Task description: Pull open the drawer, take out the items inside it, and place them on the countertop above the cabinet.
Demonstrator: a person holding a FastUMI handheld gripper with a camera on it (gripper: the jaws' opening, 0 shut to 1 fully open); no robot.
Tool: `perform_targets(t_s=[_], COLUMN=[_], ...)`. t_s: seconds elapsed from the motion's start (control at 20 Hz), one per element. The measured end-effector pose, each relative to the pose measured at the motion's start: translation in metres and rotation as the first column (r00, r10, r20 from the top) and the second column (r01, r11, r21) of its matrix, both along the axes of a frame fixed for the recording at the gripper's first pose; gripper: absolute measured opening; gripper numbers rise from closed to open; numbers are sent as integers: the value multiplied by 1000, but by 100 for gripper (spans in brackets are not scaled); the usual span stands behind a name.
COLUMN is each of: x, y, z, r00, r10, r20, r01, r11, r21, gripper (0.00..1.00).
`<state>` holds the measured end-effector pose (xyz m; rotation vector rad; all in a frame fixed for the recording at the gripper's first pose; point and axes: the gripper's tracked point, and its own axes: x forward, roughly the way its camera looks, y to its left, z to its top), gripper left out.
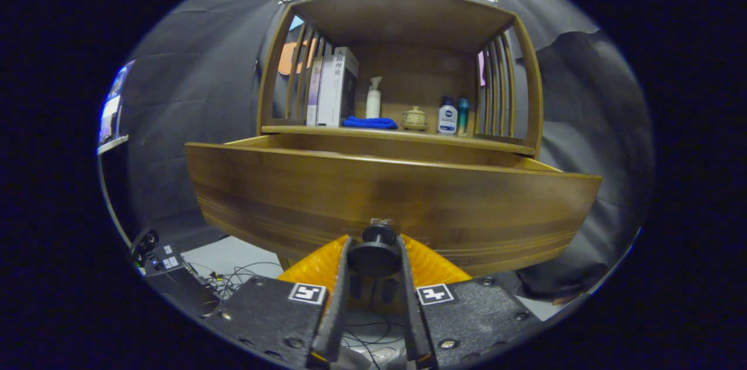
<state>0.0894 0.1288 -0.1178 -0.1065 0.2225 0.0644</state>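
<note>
Hand-held gripper clamped on drawer knob; books, bottles beyond.

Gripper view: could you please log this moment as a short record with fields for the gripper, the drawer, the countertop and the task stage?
gripper: gripper shut on the drawer knob, a finger on each side
drawer: drawer pulled out from under the countertop; its inside is hidden behind the front panel
countertop: countertop carries books, a blue cloth, a white pump bottle, a small lidded pot and two more bottles
task stage: drawer open; items not yet taken out
</note>
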Motion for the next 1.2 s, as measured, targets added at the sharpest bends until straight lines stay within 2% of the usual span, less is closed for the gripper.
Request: perform_targets(t_s=[0.25, 0.4, 0.55, 0.65, 0.75, 0.8, 0.85, 0.95, 1.05, 1.2], x=[-11, 5, 36, 60, 81, 95, 102, 107, 109, 106], y=[0, 11, 17, 13, 11, 12, 6, 9, 7, 3], z=[93, 141, 155, 139, 108, 98, 85, 62, 46, 21], r00=[975, 965, 985, 992, 960, 945, 921, 859, 799, 718], r10=[57, 106, 132, 111, 79, 65, 27, 17, 15, -27], r20=[212, 238, 107, -67, -270, -320, -389, -512, -602, -695], r01=[-29, -76, -125, -112, -82, -64, -30, -6, 22, 74], r11=[991, 989, 990, 994, 997, 998, 1000, 1000, 998, 997], r21=[-133, -130, -66, -15, 2, 13, 0, 24, 53, 37], gripper=[100, 100, 100, 100, 100, 100, 100, 100, 98, 97])
